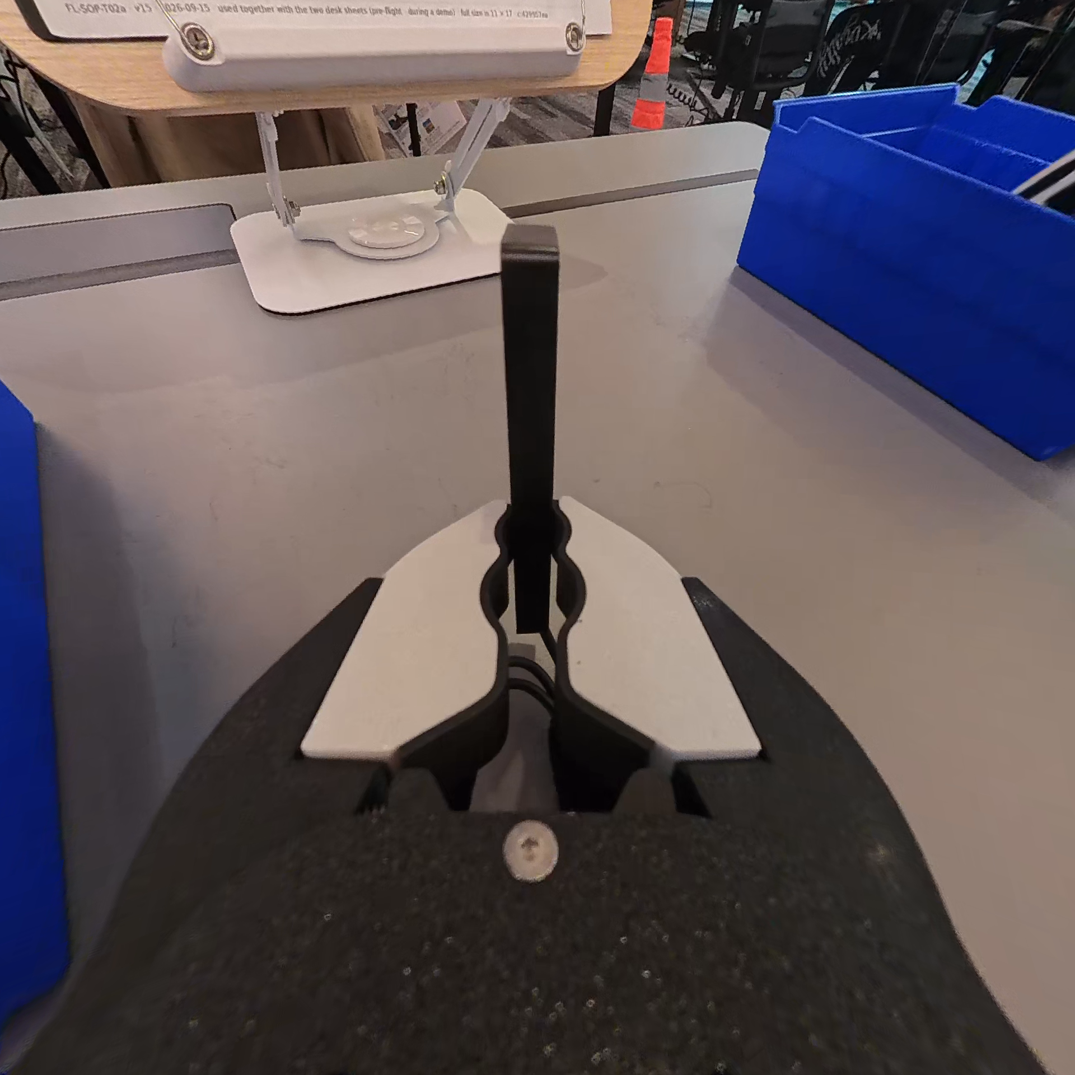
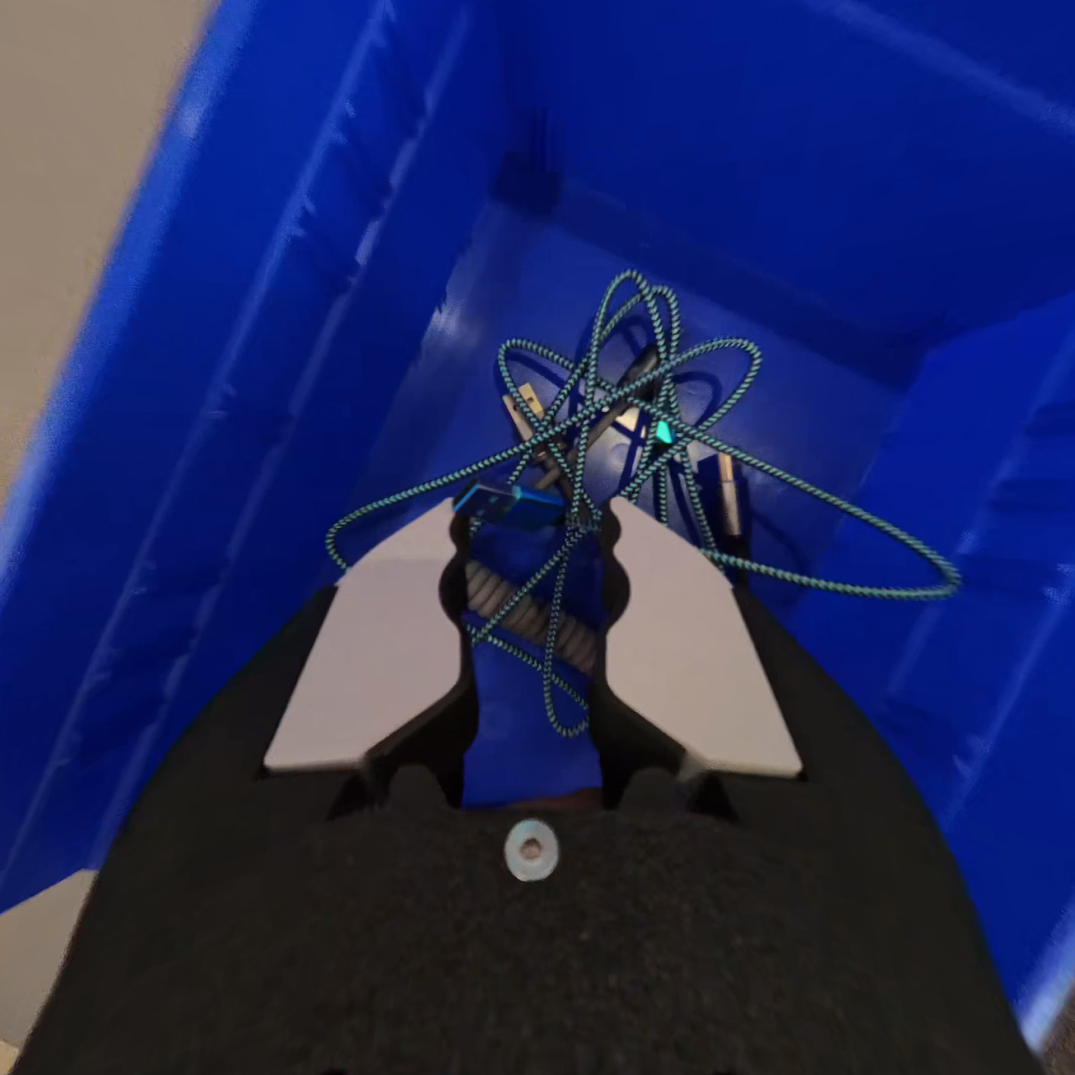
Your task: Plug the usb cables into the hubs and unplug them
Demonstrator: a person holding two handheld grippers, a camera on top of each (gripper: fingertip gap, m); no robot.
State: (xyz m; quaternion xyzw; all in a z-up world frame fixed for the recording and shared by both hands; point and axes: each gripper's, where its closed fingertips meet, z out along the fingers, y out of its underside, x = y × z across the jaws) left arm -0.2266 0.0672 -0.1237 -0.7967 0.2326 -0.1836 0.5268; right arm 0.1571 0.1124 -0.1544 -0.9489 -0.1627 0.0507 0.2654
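Note:
My left gripper (image 1: 532,512) is shut on a slim black USB hub (image 1: 530,378). It holds the hub edge-on, pointing forward above the grey table (image 1: 291,465). The hub's thin black lead shows between the jaws, behind the hub. My right gripper (image 2: 535,512) is open inside a blue bin (image 2: 291,349), over a tangled teal-and-black braided USB cable (image 2: 628,407). Strands of that cable run between the jaws. Its blue USB plug (image 2: 512,505) lies just in front of the left fingertip. A grey coiled cable (image 2: 541,616) lies under the jaws.
A white stand base (image 1: 372,262) carrying a white holder with a sheet sits at the table's back. A blue bin (image 1: 907,279) stands at the right and another blue bin (image 1: 23,698) at the left edge. More metal-tipped plugs (image 2: 727,494) lie in the bin. The grippers' ends are close to 40 cm from one another.

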